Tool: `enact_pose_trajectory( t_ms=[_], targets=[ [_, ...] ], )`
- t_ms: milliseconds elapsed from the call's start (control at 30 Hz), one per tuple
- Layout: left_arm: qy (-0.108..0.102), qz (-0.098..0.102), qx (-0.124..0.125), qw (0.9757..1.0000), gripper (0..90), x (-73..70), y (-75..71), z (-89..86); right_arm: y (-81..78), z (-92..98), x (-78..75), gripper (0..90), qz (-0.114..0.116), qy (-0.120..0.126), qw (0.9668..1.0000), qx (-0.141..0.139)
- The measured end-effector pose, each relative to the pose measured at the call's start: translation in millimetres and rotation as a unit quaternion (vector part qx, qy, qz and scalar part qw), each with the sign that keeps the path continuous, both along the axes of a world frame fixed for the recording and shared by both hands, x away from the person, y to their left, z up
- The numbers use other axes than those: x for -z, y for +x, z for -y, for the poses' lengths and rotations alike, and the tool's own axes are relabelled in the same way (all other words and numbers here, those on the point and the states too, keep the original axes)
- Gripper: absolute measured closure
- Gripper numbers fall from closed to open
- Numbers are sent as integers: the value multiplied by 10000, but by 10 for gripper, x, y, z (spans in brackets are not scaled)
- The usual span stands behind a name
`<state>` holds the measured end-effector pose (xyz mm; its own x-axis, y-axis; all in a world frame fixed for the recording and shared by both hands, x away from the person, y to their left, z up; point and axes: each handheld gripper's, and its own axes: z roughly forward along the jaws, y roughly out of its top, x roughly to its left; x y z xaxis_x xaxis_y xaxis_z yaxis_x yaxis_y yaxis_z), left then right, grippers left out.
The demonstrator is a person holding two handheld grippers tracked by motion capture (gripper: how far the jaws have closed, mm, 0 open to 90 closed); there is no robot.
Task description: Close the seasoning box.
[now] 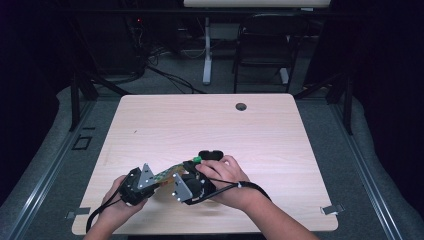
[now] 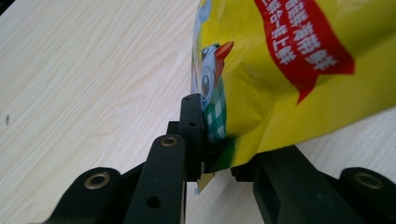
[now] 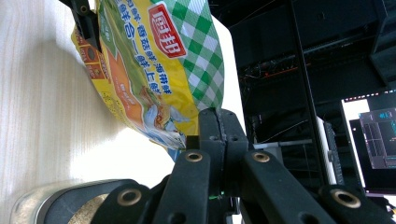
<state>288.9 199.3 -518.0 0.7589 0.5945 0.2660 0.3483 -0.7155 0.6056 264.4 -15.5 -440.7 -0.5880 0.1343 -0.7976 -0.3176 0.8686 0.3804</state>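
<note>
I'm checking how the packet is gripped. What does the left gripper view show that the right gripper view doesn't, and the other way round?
Left gripper view: a cartoon bird with an orange beak and a red banner on the yellow packet, with the left gripper closed on its edge. Right gripper view: a red logo on green check, a jar of pale grains at bottom left, and a lit screen in the dark room. Both: the packet and the light wooden table.
</note>
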Motion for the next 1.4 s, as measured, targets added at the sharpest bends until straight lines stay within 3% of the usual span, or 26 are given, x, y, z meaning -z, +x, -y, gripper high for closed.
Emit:
enact_pose_trajectory(
  t_ms=[267,567,667,733,800,1033,1067,1100,1200,1233,1367,1400],
  targets=[
    [-109,-38,40,9999,833,19,7,-23,14,-4,-23,877,-120,68,9999,-18],
    [-372,-174,-50,9991,841,37,48,-106,84,132,-149,649,-435,532,9976,99],
    [-430,-196,-133,9988,841,44,65,-155,116,202,-166,619,-506,626,9966,190],
    [-542,-255,-185,9980,841,53,84,-195,196,328,-165,585,-673,858,9934,362],
    [-599,-295,-193,9976,841,55,93,-209,212,351,-171,575,-754,828,9928,437],
    [-784,-386,-244,9959,840,72,125,-254,473,442,-32,540,-1255,938,9848,744],
    [-821,-391,-263,9955,839,78,130,-261,541,450,11,508,-1379,959,9825,800],
    [-839,-408,-274,9953,839,80,135,-268,541,450,11,508,-1379,959,9825,800],
    [-1003,-496,-333,9932,838,96,170,-309,642,449,65,488,-1607,926,9790,851],
    [-1003,-496,-333,9932,838,96,170,-309,642,449,65,488,-1607,926,9790,851],
    [-1160,-588,-389,9907,837,109,210,-359,673,459,101,554,-1945,1012,9716,895],
    [-1228,-619,-420,9896,836,116,220,-371,660,462,108,564,-1940,1060,9713,880]
  ],
)
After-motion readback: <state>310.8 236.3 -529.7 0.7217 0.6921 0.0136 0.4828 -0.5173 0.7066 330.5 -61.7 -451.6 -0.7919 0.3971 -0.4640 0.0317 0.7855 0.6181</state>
